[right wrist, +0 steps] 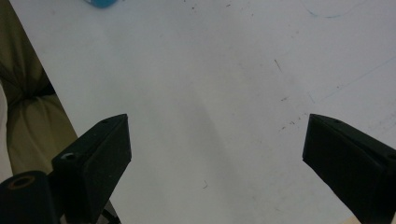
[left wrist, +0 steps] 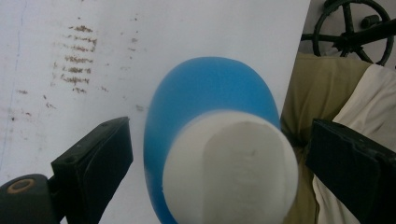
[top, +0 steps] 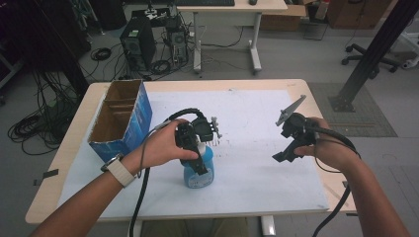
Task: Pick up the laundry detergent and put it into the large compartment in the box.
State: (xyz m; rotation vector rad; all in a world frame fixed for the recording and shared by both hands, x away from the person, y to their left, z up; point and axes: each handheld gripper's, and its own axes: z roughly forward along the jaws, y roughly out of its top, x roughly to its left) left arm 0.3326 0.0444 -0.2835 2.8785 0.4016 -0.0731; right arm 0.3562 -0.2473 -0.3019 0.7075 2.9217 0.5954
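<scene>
A blue bottle with a white cap (top: 200, 170) stands upright on the white sheet (top: 247, 123) near the table's front. My left gripper (top: 197, 158) hangs right above it, pointing down. In the left gripper view the white cap (left wrist: 231, 170) and blue body (left wrist: 210, 88) sit between the two wide-apart jaws, which do not touch the cap. My right gripper (top: 284, 155) is held to the right over bare sheet, open, with nothing between its jaws (right wrist: 219, 158). A corner of the blue bottle (right wrist: 100, 2) shows at the top of the right gripper view.
An open blue cardboard box (top: 120, 118) with dividers stands at the table's left. Brown smudges (left wrist: 77, 56) mark the sheet beyond the bottle. Past the table are a computer tower (top: 137, 47), cables, a desk and a black post (top: 375, 49).
</scene>
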